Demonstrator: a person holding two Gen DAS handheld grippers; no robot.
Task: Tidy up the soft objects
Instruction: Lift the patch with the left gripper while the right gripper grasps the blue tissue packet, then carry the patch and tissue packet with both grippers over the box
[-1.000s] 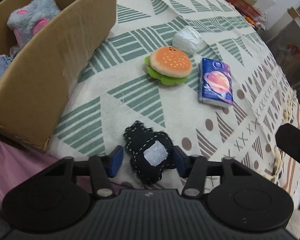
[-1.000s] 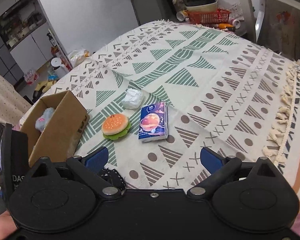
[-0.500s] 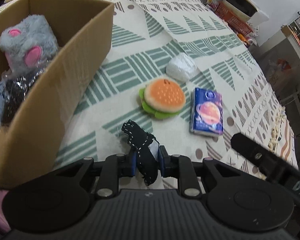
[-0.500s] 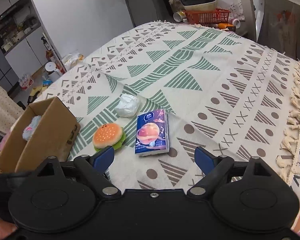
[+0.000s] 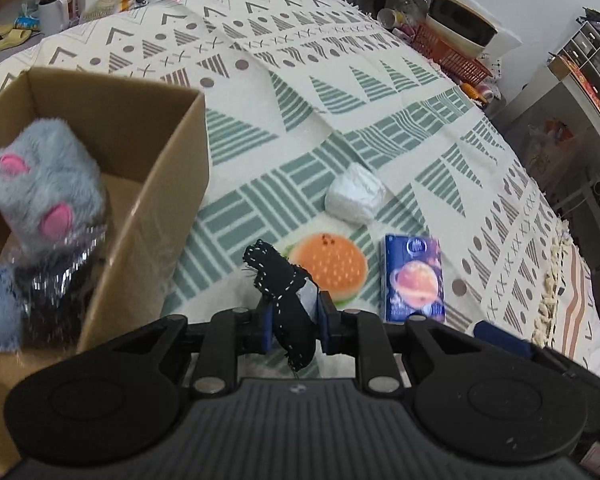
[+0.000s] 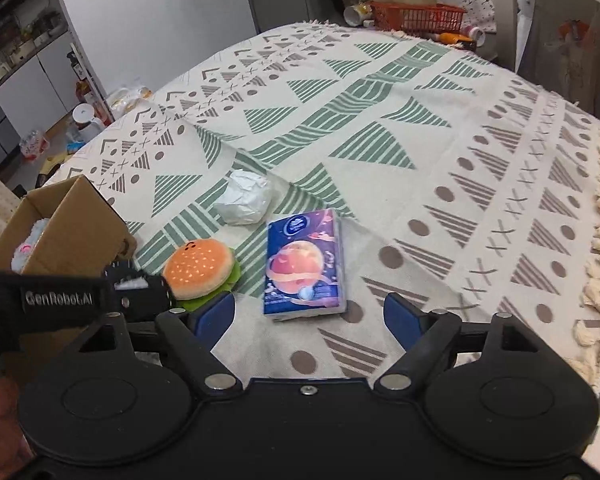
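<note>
**Patterned cloth, cardboard box, one black toy in the left claw**

A cream tablecloth (image 6: 380, 208) printed with green striped triangles, brown dots and crosses covers the table, with a tasselled fringe along its right edge. Beyond the far end stand a red plastic basket (image 6: 416, 16) with a dark bowl above it, white cabinets and floor clutter including a white kettle (image 5: 54, 4).

The left gripper (image 5: 293, 316) is closed tight on a black fabric toy (image 5: 288, 300) with white stitching and a pale patch; the toy stands up between the blue pads and hangs clear of the cloth. To this claw's left sits an open cardboard box (image 5: 172, 184) holding a grey plush with pink pads (image 5: 44, 188), a piece of dark tinsel-like material and something pale blue and fuzzy. Just ahead of the claw lies a plush hamburger (image 5: 328, 264), and beyond it a white crumpled bundle (image 5: 354, 196).

The right gripper (image 6: 309, 316) is wide open and holds nothing. Directly ahead, between its fingers, lies a blue tissue pack (image 6: 304, 264) showing an orange ringed planet; its round logo and small print are too blurred to read. The left device crosses this view at the claw's left, its strap reading "GenRobot.AI"
</note>
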